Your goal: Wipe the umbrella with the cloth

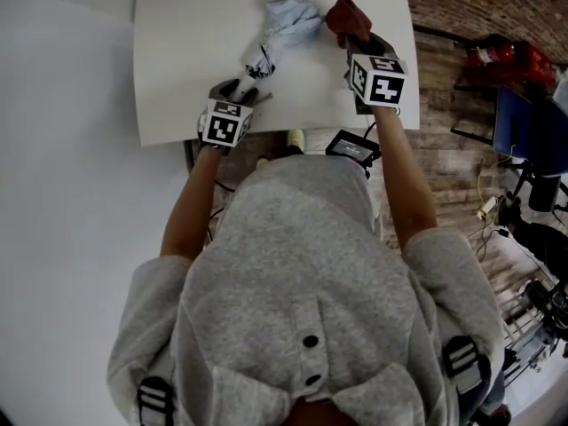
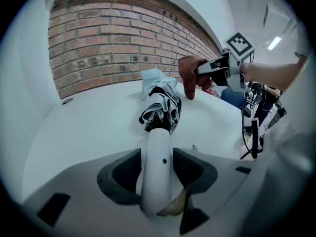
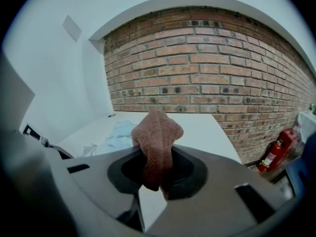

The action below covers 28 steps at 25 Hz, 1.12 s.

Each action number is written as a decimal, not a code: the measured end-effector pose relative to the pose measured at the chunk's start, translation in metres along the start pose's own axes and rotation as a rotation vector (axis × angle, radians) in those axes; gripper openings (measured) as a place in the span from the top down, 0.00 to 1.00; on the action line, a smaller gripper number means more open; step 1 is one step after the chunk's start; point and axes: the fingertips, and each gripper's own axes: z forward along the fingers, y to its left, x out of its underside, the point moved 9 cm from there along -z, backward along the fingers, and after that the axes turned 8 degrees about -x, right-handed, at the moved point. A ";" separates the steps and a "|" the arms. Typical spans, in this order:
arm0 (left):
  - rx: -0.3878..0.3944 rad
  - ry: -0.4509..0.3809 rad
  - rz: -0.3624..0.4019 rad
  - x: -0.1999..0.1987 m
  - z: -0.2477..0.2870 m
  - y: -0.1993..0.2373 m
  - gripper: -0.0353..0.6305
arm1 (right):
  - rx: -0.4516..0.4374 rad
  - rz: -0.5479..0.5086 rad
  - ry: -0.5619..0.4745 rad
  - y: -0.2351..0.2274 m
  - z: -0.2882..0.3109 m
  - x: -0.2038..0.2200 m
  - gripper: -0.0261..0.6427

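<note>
On the white surface (image 1: 177,78) the folded umbrella (image 1: 288,20) lies with its white handle (image 2: 158,167) between the 2 jaws of the left gripper (image 1: 241,91), which stand apart on either side of it. The right gripper (image 1: 357,41), just beside the canopy, is clamped on the brown cloth (image 3: 155,142).

Umbrella (image 1: 291,18) is pale blue with white handle (image 2: 157,172); cloth (image 3: 157,137) reddish-brown; table (image 1: 195,69) white
</note>
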 end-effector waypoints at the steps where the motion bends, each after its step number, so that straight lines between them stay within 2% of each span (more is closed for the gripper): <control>1: 0.001 0.001 0.001 -0.001 -0.001 0.000 0.65 | 0.006 0.008 0.003 -0.002 0.002 0.001 0.84; 7: 0.000 -0.007 0.000 -0.002 -0.003 0.001 0.65 | 0.036 0.082 0.012 -0.008 0.022 0.007 0.84; 15: 0.008 0.001 -0.015 -0.004 -0.005 0.003 0.65 | -0.040 0.062 0.087 0.022 0.051 0.017 0.84; 28: 0.012 0.004 -0.018 -0.002 -0.005 0.003 0.65 | -0.120 0.018 0.166 0.060 0.056 0.038 0.84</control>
